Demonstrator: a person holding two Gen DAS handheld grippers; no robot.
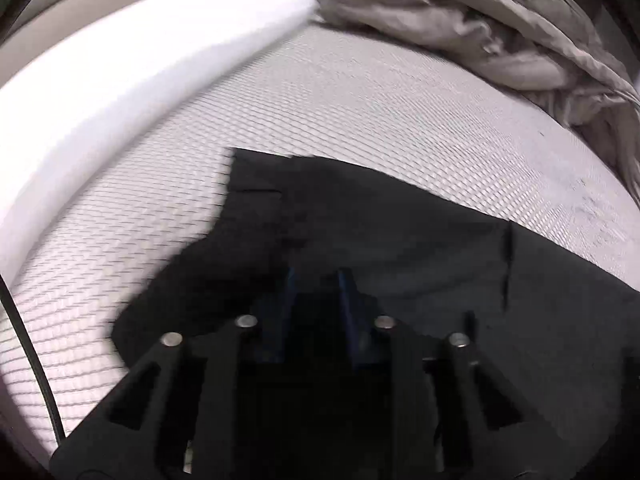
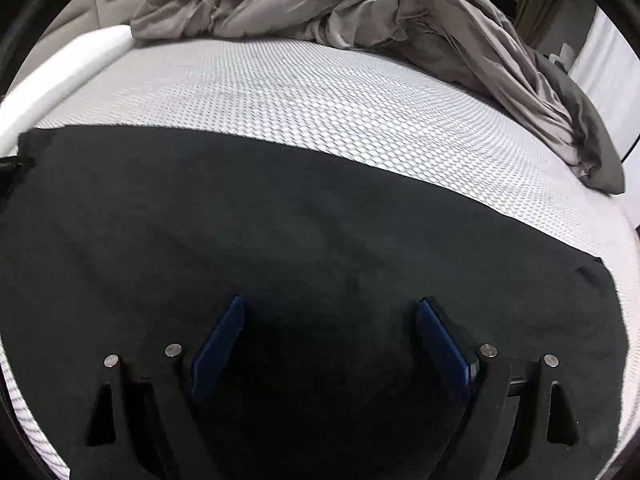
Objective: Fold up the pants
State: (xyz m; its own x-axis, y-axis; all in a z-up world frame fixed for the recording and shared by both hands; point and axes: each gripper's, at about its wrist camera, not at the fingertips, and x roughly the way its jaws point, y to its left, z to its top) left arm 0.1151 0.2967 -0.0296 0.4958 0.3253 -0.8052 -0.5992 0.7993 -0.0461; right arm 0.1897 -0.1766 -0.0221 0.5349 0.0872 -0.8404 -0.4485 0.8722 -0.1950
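Black pants point(image 1: 400, 240) lie flat on a bed with a white textured mattress cover point(image 1: 360, 112); their squared end points toward the far left. My left gripper point(image 1: 316, 276) hovers low over that end, its blue pads point(image 1: 289, 292) a narrow gap apart with dark cloth behind them; the picture is blurred, so a grip cannot be made out. In the right wrist view the pants point(image 2: 240, 220) spread wide across the lower half. My right gripper point(image 2: 331, 302) stands open just above the cloth, which lies under the wide-apart pads and is not pinched.
A crumpled taupe duvet point(image 1: 460, 12) is heaped at the far side of the mattress point(image 2: 300, 96); in the right wrist view the duvet point(image 2: 340, 4) runs down the right edge. A white bolster point(image 1: 140, 60) borders the left side. A black cable point(image 1: 32, 360) hangs at lower left.
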